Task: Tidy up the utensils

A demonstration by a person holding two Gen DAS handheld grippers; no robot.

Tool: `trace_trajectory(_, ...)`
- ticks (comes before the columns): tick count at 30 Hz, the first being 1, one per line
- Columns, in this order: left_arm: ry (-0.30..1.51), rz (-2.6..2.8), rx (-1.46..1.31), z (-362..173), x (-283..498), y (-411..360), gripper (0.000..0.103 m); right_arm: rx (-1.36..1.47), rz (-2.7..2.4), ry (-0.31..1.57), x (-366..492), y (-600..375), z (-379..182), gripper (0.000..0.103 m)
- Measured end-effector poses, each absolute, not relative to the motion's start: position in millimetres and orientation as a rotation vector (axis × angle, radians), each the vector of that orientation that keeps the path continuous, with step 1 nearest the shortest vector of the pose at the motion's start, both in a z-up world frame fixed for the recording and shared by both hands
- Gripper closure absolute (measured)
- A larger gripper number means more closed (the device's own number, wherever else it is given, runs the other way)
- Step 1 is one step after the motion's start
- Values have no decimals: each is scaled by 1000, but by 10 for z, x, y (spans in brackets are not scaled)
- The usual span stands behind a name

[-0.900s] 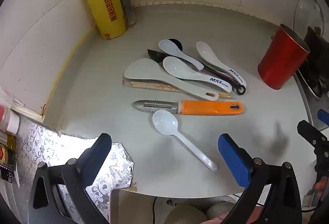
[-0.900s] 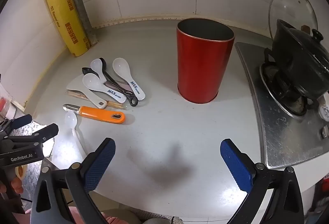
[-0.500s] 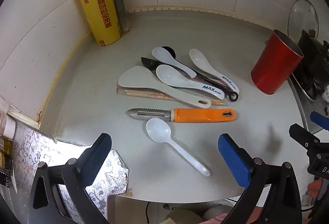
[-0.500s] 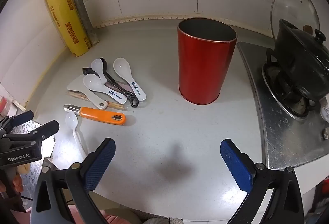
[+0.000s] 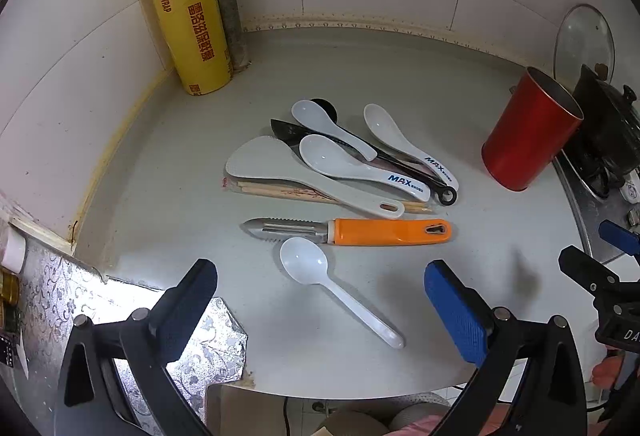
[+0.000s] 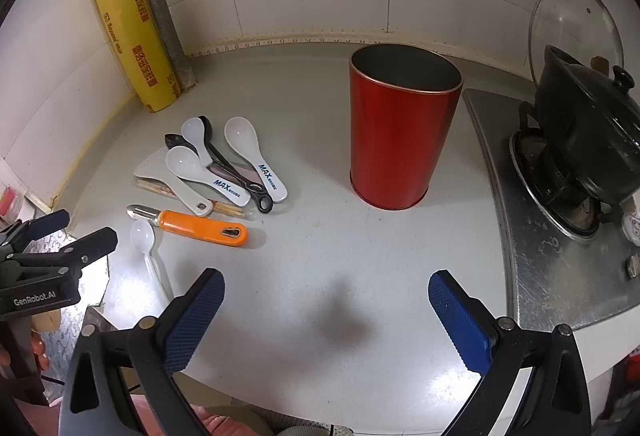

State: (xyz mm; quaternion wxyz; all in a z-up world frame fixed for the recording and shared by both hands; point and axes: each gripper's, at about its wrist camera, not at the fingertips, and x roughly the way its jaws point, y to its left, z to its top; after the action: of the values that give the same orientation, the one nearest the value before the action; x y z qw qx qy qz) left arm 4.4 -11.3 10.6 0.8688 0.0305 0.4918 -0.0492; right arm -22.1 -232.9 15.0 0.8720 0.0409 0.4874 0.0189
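The counter (image 6: 320, 256) is bare between the utensil pile (image 6: 216, 172) and the red canister (image 6: 400, 132). At right the stove (image 6: 560, 256) with its black pot (image 6: 588, 132) blocks passage; the yellow wrap roll (image 6: 128, 24) fills the back left corner.

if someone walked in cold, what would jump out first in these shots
The tall red metal canister stands upright and empty near the middle of the grey counter, beside the stove. To its left lies a loose cluster of white spoons and black utensils, with an orange-handled peeler lying just in front. A big yellow roll of cling wrap leans in the tiled back-left corner.
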Motion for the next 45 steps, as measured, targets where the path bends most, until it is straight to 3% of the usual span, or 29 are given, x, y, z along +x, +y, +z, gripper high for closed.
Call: trace_trajectory(45, 998, -150, 5, 208, 73, 23, 0, 55, 46, 984, -228, -2296, 266, 0)
